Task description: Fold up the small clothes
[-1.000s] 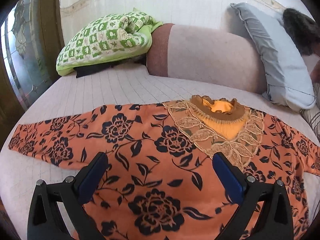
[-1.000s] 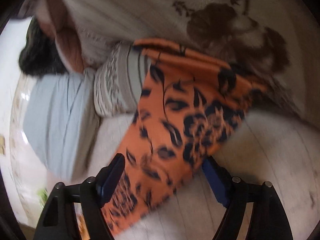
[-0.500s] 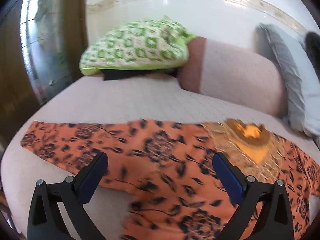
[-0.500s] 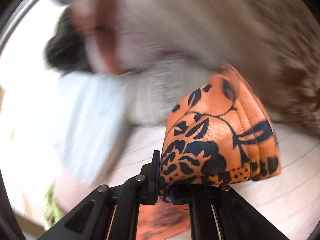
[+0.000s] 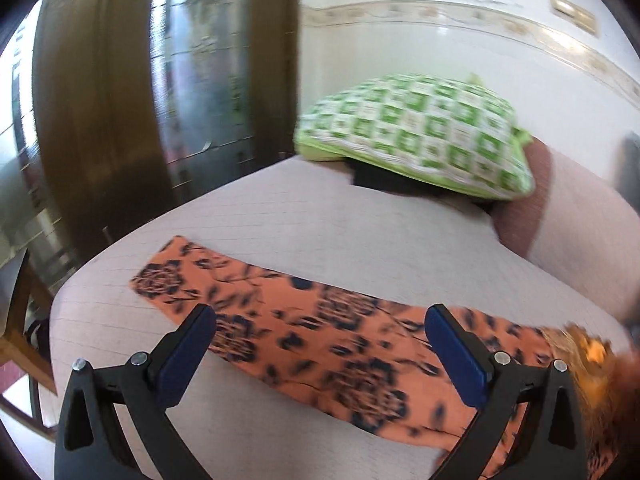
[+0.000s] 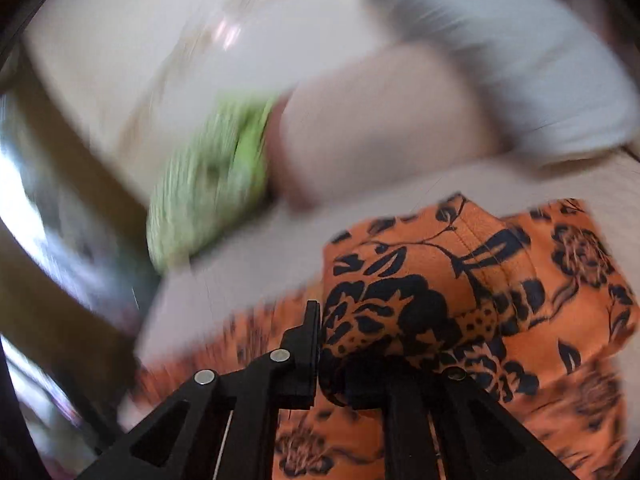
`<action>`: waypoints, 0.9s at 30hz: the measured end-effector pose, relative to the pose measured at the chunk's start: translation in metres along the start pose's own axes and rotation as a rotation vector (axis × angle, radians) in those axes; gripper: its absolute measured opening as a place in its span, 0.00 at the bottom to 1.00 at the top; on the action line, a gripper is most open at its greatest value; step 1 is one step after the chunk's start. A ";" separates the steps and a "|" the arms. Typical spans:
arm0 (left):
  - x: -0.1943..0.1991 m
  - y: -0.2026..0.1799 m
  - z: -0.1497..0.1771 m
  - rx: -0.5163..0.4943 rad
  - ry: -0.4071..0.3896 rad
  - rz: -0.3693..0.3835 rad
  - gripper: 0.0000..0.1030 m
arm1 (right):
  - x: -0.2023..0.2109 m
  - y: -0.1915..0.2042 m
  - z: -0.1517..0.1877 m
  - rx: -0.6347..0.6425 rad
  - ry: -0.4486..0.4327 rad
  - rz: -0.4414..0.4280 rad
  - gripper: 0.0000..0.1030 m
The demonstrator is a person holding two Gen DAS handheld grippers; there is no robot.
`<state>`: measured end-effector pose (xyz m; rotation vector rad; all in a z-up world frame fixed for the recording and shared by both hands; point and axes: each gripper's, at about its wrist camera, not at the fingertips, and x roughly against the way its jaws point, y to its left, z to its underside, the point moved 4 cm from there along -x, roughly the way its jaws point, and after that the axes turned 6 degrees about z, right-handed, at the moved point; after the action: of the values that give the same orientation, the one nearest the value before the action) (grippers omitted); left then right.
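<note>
An orange top with black flowers [image 5: 320,344] lies spread on the pale bed [image 5: 304,224]; its long left sleeve [image 5: 180,280] stretches to the left. My left gripper [image 5: 320,344] is open and hovers just above that sleeve, holding nothing. In the right wrist view my right gripper [image 6: 340,364] is shut on the end of the top's other sleeve [image 6: 420,292], which bunches up over the jaws and is lifted above the rest of the garment [image 6: 560,400]. The view is blurred.
A green and white checked pillow [image 5: 420,136] and a pink bolster [image 5: 568,216] lie at the head of the bed. A grey pillow [image 6: 500,60] sits further right. A dark wooden door frame [image 5: 100,120] stands to the left, by the bed's edge.
My left gripper has swung left from the collar to over the left sleeve. My right gripper closed on the right sleeve's end and is carrying it across over the garment.
</note>
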<state>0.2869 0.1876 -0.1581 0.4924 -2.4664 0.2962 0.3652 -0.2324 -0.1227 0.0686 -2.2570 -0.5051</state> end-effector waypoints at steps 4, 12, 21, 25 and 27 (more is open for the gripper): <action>-0.013 0.031 -0.007 0.047 0.024 -0.058 1.00 | -0.075 0.096 0.086 0.477 0.201 0.243 0.19; -0.036 0.087 -0.008 0.208 0.142 -0.135 1.00 | -0.079 0.131 0.170 1.251 -0.096 0.592 0.20; -0.033 0.119 -0.006 0.346 0.174 -0.138 1.00 | -0.019 0.133 0.190 1.271 -0.224 0.399 0.72; -0.042 0.125 -0.004 0.347 0.212 -0.139 1.00 | -0.012 0.128 0.153 0.980 -0.101 0.220 0.72; -0.048 0.134 0.001 0.358 0.248 -0.163 1.00 | -0.020 0.121 0.135 0.830 -0.039 0.151 0.69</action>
<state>0.2671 0.3221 -0.2002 0.7521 -2.1235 0.6942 0.2938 -0.0718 -0.1712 0.3044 -2.3397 0.5338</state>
